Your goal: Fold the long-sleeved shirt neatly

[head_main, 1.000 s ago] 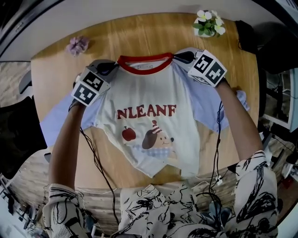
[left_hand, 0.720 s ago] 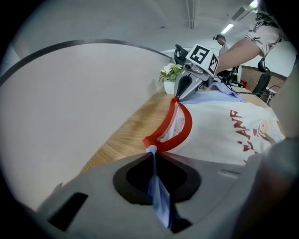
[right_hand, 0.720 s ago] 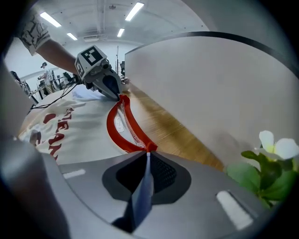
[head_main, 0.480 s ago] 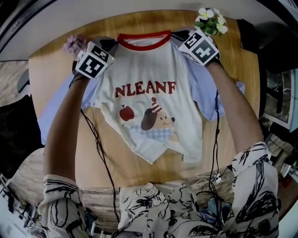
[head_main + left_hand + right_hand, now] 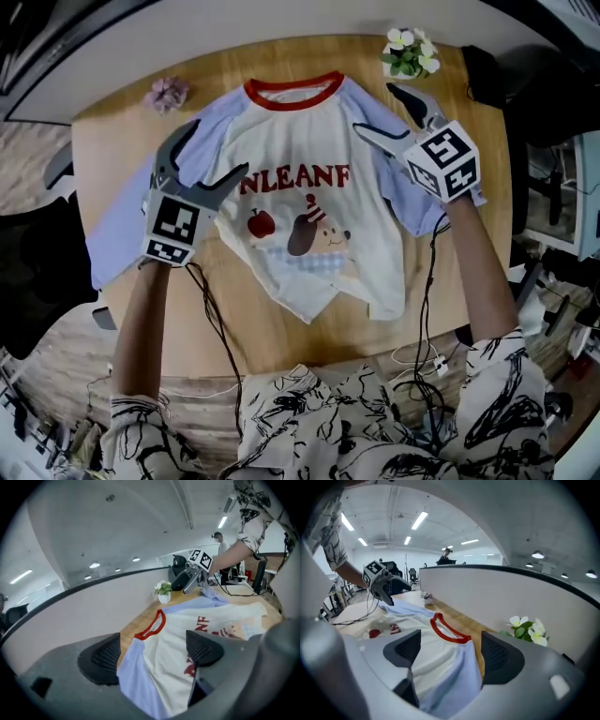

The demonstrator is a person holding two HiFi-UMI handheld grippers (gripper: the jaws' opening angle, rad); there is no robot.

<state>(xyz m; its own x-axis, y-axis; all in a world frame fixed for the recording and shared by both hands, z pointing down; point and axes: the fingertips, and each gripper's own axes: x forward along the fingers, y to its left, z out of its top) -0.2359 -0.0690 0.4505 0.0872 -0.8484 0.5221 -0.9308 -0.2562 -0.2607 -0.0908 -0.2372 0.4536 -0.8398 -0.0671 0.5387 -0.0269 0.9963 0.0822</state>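
Long-sleeved shirt (image 5: 309, 216) spread print-up on the wooden table (image 5: 281, 54), collar at the far side.

Left gripper (image 5: 217, 150) and right gripper (image 5: 372, 108) hang above the shoulders. Their jaws have just opened wide and grip nothing, and the cloth lies below, clear of the pads. The left gripper and its arm cover part of one lilac sleeve. The right gripper hides most of the other sleeve, leaving only its cuff in sight. The rumpled hem's edge is hard to trace. A small white pot (image 5: 164, 598) holds white flowers (image 5: 410, 52), and a purple flower (image 5: 167, 92) lies loose nearby.
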